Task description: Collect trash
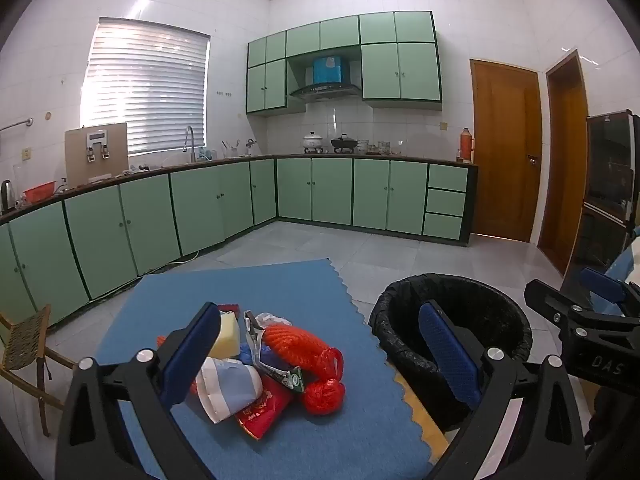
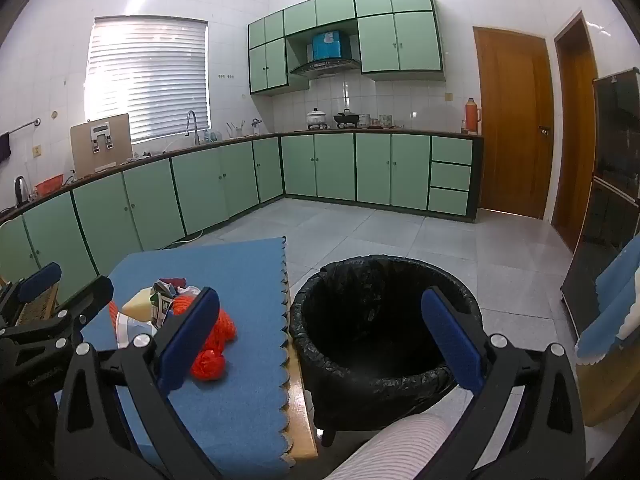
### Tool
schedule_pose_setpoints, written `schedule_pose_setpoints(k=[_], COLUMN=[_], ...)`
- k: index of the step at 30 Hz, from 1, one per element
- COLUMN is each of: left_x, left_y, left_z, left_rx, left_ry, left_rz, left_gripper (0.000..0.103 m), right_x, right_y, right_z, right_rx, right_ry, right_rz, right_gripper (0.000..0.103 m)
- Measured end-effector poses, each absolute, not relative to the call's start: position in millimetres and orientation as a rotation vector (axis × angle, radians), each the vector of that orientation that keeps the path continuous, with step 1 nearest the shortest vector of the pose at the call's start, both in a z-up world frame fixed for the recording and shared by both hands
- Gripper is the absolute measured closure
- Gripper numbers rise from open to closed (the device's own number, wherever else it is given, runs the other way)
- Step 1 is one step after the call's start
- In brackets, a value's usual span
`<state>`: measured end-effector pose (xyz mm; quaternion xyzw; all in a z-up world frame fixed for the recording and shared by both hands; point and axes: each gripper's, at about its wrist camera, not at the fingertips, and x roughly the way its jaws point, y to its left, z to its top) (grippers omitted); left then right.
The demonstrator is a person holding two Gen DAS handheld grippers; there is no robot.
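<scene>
Nothing is judged collected yet: the trash pile (image 1: 260, 364) is left on the blue mat (image 1: 320, 432) beside the black-lined bin (image 2: 384, 320), both the left gripper (image 1: 320, 356) and right gripper (image 2: 320, 340) being held released and empty.

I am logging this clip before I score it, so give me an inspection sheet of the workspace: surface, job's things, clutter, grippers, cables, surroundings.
Surface: blue mat with scalloped edges laid over a wooden table.
Job's things: trash pile on the mat, with orange rope bundle, yellow sponge, red packet, pale blue-and-white wrapper; bin with black liner beside the table, looks empty.
Clutter: nothing seen beyond the pile.
Grippers: left gripper open, holding nothing, aimed at the pile; right gripper open, holding nothing, aimed at the bin.
Cables: white cord on the floor by the cabinets.
Surroundings: green kitchen cabinets, blinded window, wooden doors, woven chair.
</scene>
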<state>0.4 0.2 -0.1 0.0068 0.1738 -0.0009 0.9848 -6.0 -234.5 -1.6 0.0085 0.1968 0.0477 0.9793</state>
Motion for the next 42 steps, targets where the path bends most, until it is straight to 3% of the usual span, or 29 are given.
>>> schedule_pose_setpoints(k=[42], left_x=[-1.7], left_y=[4.0], left_z=[0.8], left_rx=[0.017], left_ry=[0.342], left_rz=[-0.002], left_gripper=[0.006], right_x=[-2.5], right_y=[-233.0], right_z=[-5.6], right_rx=[0.030], right_ry=[0.408], right_rz=[0.095], right_gripper=[0.005])
